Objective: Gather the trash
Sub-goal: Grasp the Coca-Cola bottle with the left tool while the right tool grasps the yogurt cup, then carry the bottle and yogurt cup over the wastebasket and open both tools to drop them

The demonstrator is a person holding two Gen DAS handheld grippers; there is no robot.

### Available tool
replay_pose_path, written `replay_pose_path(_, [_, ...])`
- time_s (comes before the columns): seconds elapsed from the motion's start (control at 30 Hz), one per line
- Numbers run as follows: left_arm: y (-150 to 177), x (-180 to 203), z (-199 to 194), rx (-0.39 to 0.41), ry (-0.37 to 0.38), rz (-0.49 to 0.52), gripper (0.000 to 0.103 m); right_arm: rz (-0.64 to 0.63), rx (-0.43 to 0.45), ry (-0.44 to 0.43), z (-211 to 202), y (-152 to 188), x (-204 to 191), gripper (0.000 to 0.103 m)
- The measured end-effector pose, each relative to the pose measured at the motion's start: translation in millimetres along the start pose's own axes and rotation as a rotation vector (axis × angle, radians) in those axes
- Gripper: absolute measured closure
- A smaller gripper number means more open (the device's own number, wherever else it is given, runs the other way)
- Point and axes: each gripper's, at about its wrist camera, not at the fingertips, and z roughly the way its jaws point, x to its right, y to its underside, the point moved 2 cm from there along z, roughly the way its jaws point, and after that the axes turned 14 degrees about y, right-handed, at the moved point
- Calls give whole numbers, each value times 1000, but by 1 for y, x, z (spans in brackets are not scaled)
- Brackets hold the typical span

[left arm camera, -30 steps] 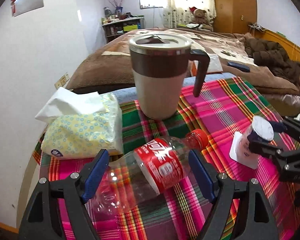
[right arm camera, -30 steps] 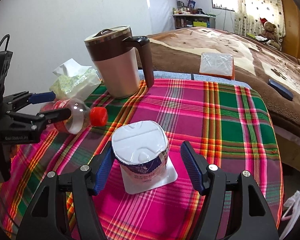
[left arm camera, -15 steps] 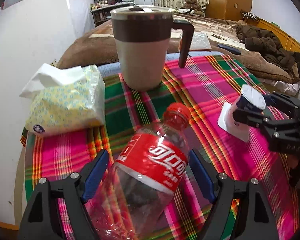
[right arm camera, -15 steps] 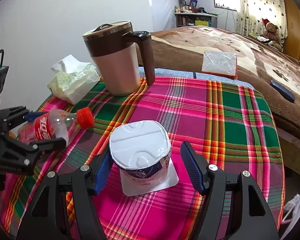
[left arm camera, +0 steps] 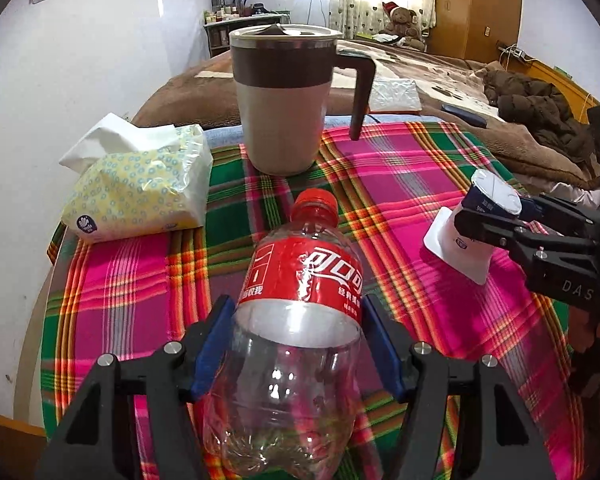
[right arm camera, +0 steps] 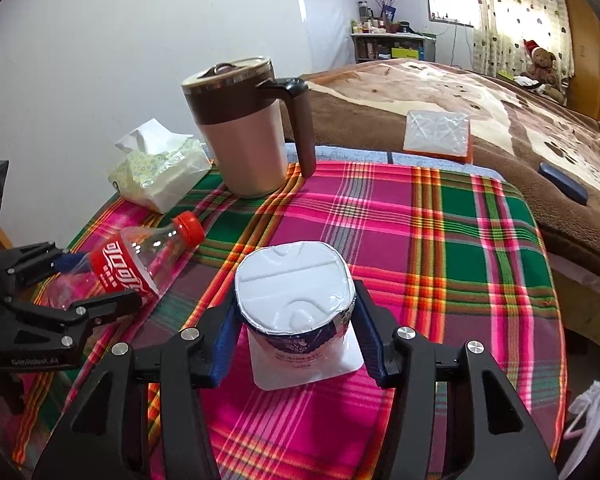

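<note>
An empty clear cola bottle with a red label and red cap lies on the plaid tablecloth, cap pointing away from me. My left gripper straddles it just below the label; its jaws are closing and both blue pads touch the bottle's sides. A white yogurt cup stands on its wide flat flange in the middle of the cloth. My right gripper is closing around it, pads against its wall. The right wrist view shows the bottle at left in the left gripper.
A large brown-and-beige lidded mug stands at the back of the table, with a yellow tissue pack to its left near the edge. Behind is a bed with a brown blanket. A white bag hangs low right.
The bottle swung from lying crosswise to pointing cap-away between the left jaws, as the left gripper moved in. Both grippers' jaws narrowed onto their objects. The right gripper stayed in place.
</note>
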Motion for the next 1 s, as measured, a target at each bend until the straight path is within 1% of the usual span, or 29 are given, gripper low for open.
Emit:
replay_pose_path(0.23, [6, 19, -13, 42, -3, -8, 37, 16, 16, 6, -17, 7, 11, 50])
replay_pose_path(0.53, [9, 52, -35, 95, -2, 20, 36, 50, 60, 8, -52, 15, 28, 50])
replay_pose_path(0.73, [11, 83, -52, 144, 31, 30, 36, 75, 97, 19, -81, 22, 45, 50])
replay_pose_path(1.0, [10, 134, -67, 200, 91, 73, 36, 123, 138, 92, -121, 43, 87, 50])
